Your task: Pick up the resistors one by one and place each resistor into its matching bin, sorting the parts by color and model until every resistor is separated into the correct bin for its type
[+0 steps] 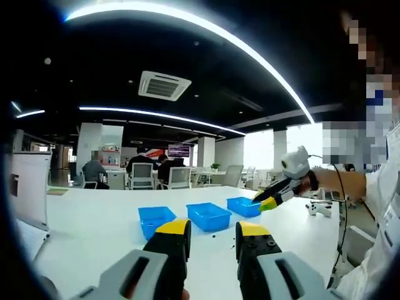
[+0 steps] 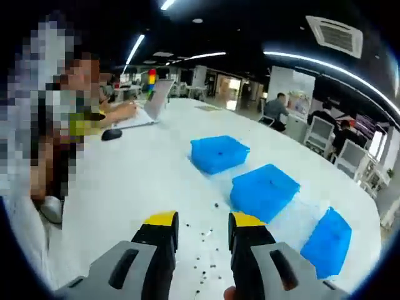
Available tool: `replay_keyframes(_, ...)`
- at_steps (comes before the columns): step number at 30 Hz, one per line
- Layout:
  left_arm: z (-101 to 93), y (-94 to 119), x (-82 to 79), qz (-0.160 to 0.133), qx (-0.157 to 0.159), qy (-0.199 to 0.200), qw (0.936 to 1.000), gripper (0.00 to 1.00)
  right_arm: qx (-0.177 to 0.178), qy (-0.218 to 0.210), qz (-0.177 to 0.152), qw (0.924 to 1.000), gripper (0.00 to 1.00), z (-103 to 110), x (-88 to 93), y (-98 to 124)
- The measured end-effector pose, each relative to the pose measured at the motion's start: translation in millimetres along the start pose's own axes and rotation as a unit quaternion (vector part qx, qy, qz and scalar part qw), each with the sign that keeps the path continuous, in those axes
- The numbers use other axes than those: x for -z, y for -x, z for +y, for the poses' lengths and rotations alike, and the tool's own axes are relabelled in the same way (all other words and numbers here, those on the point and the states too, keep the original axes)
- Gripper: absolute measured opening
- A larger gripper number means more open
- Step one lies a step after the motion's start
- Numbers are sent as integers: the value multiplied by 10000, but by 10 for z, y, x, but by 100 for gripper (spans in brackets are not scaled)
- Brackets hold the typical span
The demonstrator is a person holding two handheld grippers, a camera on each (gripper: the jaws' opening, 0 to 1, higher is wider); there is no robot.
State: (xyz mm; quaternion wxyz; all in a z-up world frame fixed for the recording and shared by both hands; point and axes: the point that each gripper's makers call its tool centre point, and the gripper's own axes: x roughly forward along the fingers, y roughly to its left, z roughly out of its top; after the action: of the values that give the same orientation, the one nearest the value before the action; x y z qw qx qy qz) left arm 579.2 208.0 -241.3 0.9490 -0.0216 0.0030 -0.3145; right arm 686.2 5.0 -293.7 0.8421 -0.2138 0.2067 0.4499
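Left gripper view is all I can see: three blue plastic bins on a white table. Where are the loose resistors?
Observer: The right gripper view shows small dark parts, likely the resistors, scattered on the white table under and just ahead of the right gripper.
Operator: Is that gripper holding one?
Observer: No, its jaws stand apart with nothing between them.
Operator: Anything else on the table?
Observer: A dark computer mouse lies further off, near an open laptop.
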Motion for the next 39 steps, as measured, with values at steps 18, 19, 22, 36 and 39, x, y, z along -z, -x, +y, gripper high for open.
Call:
replay_keyframes(18,-9,-11,34,13,10,64,10000,31,-942,1125,1750,9736,25,-239,373,-1201)
replay_keyframes(19,-15,-10,31,11,17,60,10000,31,-1007,1074,1806,9725,24,-242,405,-1235)
replay_keyframes(22,-24,-11,33,14,33,64,10000,31,-1084,972,1904,9709,24,-288,460,-1335)
replay_keyframes(36,34,0,62,34,-9,109,9999,30,-1473,336,1774,9725,17,-315,548,-1350)
replay_keyframes(39,28,-4,64,37,1,104,9999,30,-1222,262,1794,9758,7,-444,549,-1395)
